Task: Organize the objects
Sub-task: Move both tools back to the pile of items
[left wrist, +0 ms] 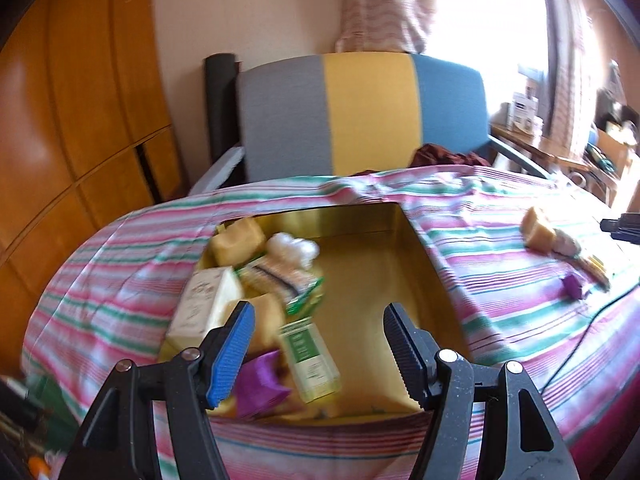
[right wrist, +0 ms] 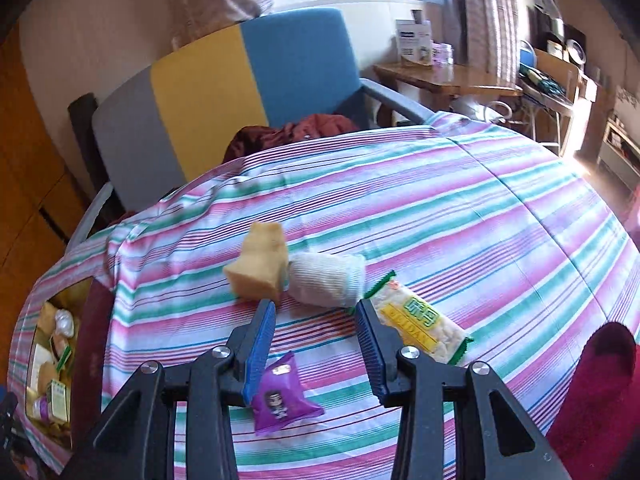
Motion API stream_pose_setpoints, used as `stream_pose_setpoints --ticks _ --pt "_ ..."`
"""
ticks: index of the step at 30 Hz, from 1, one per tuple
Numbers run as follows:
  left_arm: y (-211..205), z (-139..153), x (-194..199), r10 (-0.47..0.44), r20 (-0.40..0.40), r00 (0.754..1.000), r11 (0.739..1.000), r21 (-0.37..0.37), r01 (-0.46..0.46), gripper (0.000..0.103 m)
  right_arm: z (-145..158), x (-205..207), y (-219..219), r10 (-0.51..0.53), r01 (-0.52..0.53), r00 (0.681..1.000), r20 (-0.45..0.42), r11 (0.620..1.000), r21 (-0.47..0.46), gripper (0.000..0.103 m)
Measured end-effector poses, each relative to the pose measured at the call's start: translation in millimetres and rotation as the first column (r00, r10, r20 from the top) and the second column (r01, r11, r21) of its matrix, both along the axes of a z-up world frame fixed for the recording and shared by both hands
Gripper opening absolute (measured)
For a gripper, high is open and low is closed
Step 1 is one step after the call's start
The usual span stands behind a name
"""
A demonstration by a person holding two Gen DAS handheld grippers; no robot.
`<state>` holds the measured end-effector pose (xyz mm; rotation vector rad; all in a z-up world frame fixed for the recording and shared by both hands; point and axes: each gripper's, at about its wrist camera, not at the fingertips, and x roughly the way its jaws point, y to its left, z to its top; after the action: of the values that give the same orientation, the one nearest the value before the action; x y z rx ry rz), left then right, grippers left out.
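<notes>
A gold tin box sits sunk in the striped cloth and holds several items: a cream carton, a green-and-white box, a purple packet, yellow blocks and a white wad. My left gripper is open and empty above the box's near side. My right gripper is open and empty over the cloth. Just beyond it lie a yellow block, a rolled white sock and a rice-cracker packet. A purple snack packet lies under its left finger.
A grey, yellow and blue chair stands behind the table with a dark red cloth on it. A wooden wardrobe is at left. A side table with boxes is at the back right. A dark red sleeve is at the lower right.
</notes>
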<state>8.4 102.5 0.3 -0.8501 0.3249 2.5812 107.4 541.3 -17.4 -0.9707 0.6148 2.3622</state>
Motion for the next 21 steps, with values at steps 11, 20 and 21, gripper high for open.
stream_pose_setpoints --ticks 11,20,21 --pt "93.8 -1.8 3.6 -0.186 0.063 0.981 0.983 0.002 0.186 0.068 -17.0 49.2 57.5 -0.278 0.243 0.955 -0.105 0.933 -0.265 0.042" --pt "155.4 -15.0 8.8 -0.279 0.112 0.954 0.958 -0.035 0.284 0.068 -22.9 48.5 57.6 -0.265 0.218 0.957 -0.115 0.923 -0.317 0.042" --pt "161.0 -16.0 8.5 -0.289 0.115 0.95 0.955 -0.039 0.295 0.068 -23.0 49.1 58.0 -0.267 0.217 0.957 -0.118 0.922 -0.321 0.042"
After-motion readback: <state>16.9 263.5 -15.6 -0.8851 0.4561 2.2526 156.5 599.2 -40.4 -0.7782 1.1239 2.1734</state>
